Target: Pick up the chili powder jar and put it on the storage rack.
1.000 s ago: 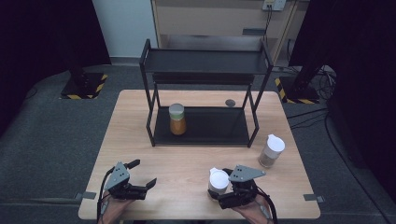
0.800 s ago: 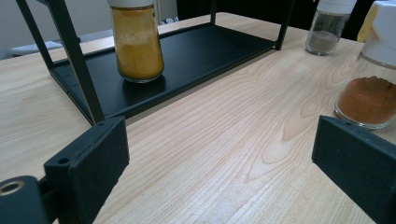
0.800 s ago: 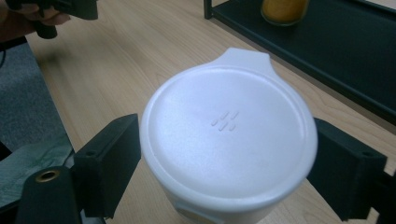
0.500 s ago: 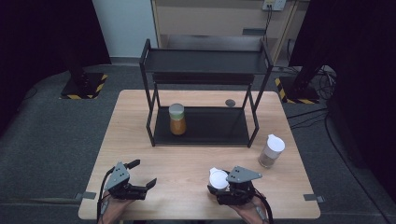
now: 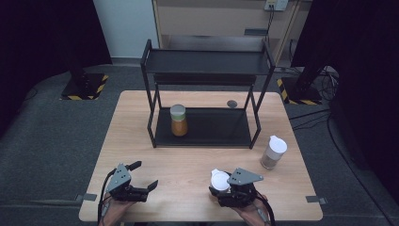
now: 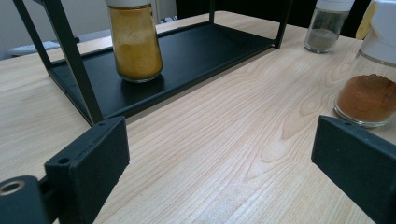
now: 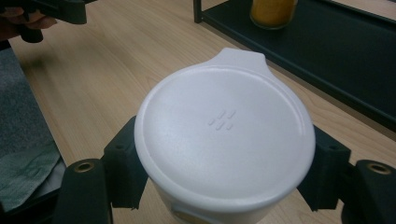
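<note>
A jar of red-brown spice with a white flip lid [image 5: 219, 180] [image 7: 224, 140] stands near the table's front edge. My right gripper [image 5: 221, 187] [image 7: 224, 182] is shut on it below the lid; its jaws have just been closing on the jar. My left gripper [image 5: 145, 174] [image 6: 219, 163] rests open at the front left with only bare table between its jaws. From the left gripper view the same jar [image 6: 369, 93] stands at the right. A yellow spice jar [image 5: 179, 120] [image 6: 135, 39] stands on the lower shelf of the black rack [image 5: 207, 61].
A third jar with grey spice and a white lid [image 5: 274, 151] [image 6: 327, 25] stands on the table right of the rack. A small dark disc [image 5: 231, 103] lies behind the rack. The wooden table [image 5: 188, 165] ends close behind both grippers.
The right gripper's jaws have closed in on the white-lidded jar. The left gripper has stayed where it was, open.
</note>
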{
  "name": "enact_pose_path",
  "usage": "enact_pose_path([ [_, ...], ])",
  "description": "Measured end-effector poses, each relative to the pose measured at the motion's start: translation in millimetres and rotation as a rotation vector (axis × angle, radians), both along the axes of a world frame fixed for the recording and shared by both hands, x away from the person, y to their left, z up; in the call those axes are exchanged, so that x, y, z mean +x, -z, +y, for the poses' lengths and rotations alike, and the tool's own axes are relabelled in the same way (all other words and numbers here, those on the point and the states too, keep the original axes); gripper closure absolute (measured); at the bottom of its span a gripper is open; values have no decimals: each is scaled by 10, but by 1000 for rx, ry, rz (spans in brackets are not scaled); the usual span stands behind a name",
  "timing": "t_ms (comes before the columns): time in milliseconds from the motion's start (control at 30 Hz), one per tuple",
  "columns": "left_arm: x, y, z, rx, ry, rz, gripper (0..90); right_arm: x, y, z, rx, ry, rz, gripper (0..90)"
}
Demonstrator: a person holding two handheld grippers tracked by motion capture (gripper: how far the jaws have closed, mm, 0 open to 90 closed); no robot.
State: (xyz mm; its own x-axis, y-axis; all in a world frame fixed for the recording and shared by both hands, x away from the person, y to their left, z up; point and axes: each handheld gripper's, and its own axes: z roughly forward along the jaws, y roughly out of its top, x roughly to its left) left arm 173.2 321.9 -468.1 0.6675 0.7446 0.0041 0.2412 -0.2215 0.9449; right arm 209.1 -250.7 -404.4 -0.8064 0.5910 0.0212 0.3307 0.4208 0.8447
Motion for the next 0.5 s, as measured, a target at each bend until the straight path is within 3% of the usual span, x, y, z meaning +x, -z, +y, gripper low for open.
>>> enact_pose_path([
  [500, 7, -5, -5, 6, 2, 4, 39, 112, -222, -34, 11, -32, 3, 312],
])
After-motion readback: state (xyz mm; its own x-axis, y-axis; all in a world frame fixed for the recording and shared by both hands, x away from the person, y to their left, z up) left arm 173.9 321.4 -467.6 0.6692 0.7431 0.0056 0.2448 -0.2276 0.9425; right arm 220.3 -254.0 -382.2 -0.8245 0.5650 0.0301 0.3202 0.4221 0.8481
